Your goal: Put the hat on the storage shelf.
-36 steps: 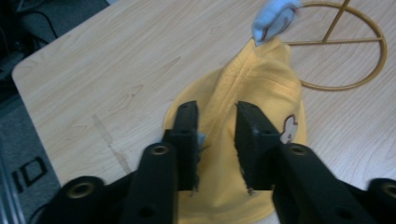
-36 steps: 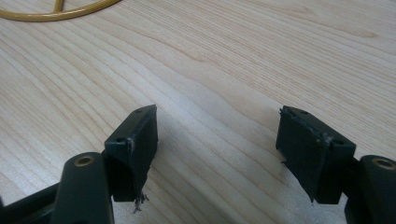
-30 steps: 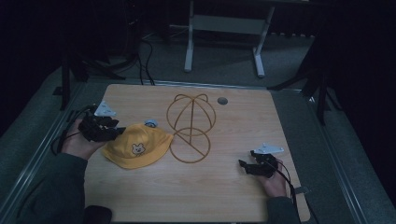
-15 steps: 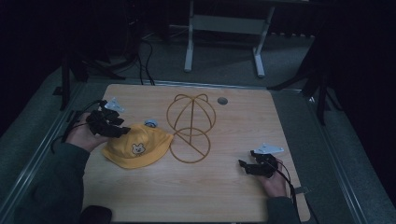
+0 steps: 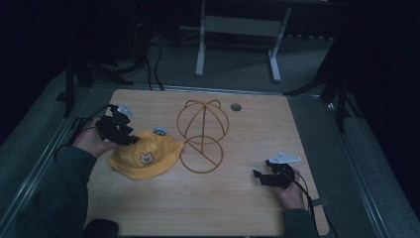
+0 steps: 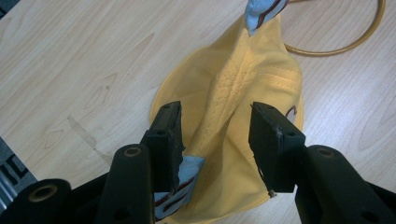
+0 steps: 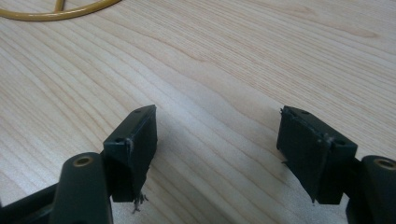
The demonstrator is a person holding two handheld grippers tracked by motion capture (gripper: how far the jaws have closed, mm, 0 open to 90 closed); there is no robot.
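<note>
Yellow cloth is what your left gripper (image 5: 118, 130) works on in the high view: the yellow hat (image 5: 144, 158) lies flat on the wooden table (image 5: 237, 208), its near-left rim just under that gripper's tips, and the small animal badge on its front faces the camera. Just beyond the hat, away from your left hand (image 5: 91, 141), stands the gold wire hat stand (image 5: 202, 134), its round base ring touching or just beside the hat's far edge; a small blue tag (image 5: 159, 131) lies between the gripper and the stand. Your right gripper (image 5: 270, 177) rests low on the table well apart from the hat, on the far side of the stand's base, with your right hand (image 5: 292, 194) behind it. In the left gripper view, the two black jaws stand spread and have just been opening; the hat (image 6: 243, 116) lies between and ahead of them, a raised stitched fold of the crown running up the gap, and neither pad presses on the cloth. A blue strap end (image 6: 184, 179) sits against the inner side of the left-hand jaw, another blue strap end (image 6: 261, 11) shows at the hat's far tip, and the stand's ring (image 6: 345, 44) curves beyond it. In the right gripper view, your jaws are spread wide over bare table (image 7: 224, 70) with nothing between them; a piece of the ring (image 7: 56, 11) lies far ahead to the left of the jaws.
</note>
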